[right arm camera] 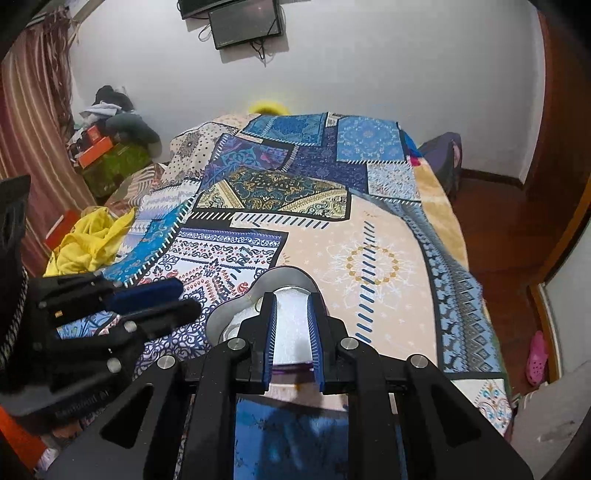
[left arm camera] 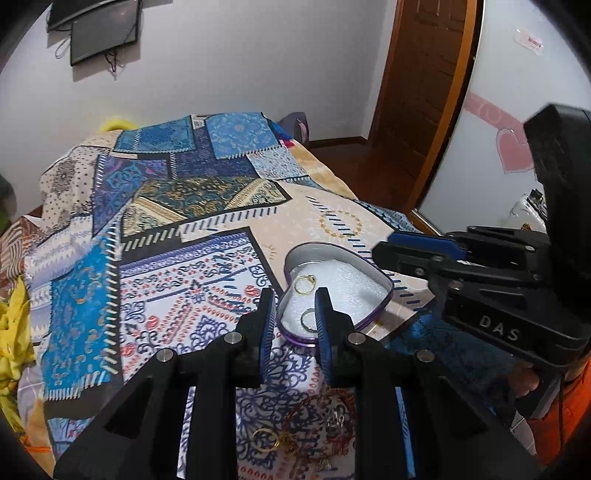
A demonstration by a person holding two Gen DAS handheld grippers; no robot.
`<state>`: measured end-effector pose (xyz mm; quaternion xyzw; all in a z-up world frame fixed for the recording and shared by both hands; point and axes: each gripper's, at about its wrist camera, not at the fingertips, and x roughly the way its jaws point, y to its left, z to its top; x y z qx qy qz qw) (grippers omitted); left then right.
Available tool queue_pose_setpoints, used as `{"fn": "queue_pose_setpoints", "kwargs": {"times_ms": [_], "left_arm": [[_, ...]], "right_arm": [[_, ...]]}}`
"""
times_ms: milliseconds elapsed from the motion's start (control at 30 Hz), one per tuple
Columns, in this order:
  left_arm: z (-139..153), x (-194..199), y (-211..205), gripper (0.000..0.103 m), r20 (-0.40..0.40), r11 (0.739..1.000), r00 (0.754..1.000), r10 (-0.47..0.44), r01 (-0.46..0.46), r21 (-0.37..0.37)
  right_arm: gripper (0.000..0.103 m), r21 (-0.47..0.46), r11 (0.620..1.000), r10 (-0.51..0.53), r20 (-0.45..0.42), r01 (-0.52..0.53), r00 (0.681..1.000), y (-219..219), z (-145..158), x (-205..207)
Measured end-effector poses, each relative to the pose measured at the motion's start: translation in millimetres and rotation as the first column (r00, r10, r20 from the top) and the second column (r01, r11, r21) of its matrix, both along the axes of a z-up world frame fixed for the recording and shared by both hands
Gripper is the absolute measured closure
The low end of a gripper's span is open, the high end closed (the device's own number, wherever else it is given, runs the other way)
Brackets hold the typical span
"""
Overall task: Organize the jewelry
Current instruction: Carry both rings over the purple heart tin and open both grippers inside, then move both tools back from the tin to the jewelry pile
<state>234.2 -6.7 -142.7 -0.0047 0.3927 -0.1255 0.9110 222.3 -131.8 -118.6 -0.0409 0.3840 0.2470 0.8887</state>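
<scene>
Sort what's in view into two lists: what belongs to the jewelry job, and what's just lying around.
Job:
heart-shaped tin
gold ring in the tin
silver ring in the tin
loose jewelry on the bedspread
left gripper
right gripper

Lying around:
yellow cloth
orange box
pink sandal
wall screen

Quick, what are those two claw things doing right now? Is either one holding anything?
Left gripper: open, holding nothing, poised over the near end of the heart-shaped tin.
Right gripper: open, holding nothing, also over the tin.
</scene>
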Motion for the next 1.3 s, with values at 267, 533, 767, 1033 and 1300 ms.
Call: {"fn": "queue_pose_setpoints", "kwargs": {"times_ms": [267,533,767,1033,1300], "left_arm": [[25,-29,10,0.068,0.053,0.999,0.998,0.031,-0.032,0.008],[38,-60,22,0.058,0.078,0.998,0.995,0.066,-0.068,0.013],[32,-78,37,0.057,0.059,0.995,0.994,0.094,-0.096,0.023],[3,-86,44,0.057,-0.012,0.995,0.996,0.093,-0.093,0.047],[-29,-86,40,0.057,-0.07,0.994,0.994,0.083,-0.077,0.082]], "right_arm": [[0.08,-0.019,1.0,-0.007,0.063,0.008,0.998,2,19,-27],[0.071,-0.024,1.0,-0.012,0.1,0.015,0.995,2,29,-51],[0.068,-0.026,0.999,-0.02,0.108,0.023,0.994,2,27,-67],[0.069,-0.056,0.998,-0.011,0.054,0.014,0.999,7,6,-72],[0.068,-0.113,0.994,0.007,-0.032,-0.011,0.999,6,-28,-76]]}}
